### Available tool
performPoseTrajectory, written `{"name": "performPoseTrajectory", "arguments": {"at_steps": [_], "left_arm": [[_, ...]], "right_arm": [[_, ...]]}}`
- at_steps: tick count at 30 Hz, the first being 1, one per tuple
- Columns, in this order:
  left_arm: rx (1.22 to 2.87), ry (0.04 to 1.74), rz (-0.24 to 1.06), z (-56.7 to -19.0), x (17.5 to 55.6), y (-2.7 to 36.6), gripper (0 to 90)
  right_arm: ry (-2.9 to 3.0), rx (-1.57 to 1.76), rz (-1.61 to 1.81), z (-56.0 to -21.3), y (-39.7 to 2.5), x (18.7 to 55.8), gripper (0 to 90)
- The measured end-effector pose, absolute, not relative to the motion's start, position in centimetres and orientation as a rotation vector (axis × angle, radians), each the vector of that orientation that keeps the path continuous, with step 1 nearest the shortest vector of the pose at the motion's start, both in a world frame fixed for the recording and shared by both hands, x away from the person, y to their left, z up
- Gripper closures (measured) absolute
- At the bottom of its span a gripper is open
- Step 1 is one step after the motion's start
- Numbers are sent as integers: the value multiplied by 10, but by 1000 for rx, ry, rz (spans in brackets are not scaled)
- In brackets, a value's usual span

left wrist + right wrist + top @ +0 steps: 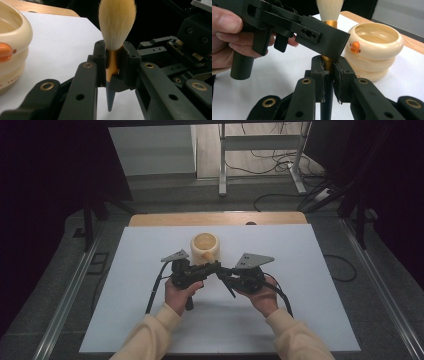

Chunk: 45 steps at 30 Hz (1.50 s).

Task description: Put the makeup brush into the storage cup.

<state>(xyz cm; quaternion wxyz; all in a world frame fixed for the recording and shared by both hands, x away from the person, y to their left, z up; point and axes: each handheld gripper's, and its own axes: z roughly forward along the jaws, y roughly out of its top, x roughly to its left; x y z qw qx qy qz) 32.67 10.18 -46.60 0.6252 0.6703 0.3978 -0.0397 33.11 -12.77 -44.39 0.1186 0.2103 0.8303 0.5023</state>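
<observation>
Both claws hold one brush (pixel 116 27) upright between them. The left claw (pixel 113 65) pinches its gold collar, and the right claw (pixel 329 72) pinches it just below, on the dark handle. A cream cup (pixel 374 50) stands near, behind the claws.

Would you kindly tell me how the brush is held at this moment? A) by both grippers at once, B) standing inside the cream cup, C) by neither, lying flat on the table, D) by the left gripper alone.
A: the left gripper clamps the brush on its gold ferrule, and the right gripper is shut on the dark handle just below, beside the cream cup.
</observation>
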Motion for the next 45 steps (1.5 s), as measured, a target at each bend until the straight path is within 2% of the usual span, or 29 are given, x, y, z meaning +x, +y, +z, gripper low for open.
{"name": "performPoseTrajectory", "arguments": {"at_steps": [13,27,34,45], "left_arm": [[1550,902,-84,-465,326,103,782],[1534,908,-57,-462,326,112,782],[1541,908,-43,-461,327,114,783],[1555,906,-5,-458,326,118,783]], "right_arm": [[2449,626,1490,-445,-128,332,780],[2461,625,1458,-445,-129,328,392],[2431,673,1465,-442,-142,325,313],[2434,748,1435,-441,-167,320,259]]}}
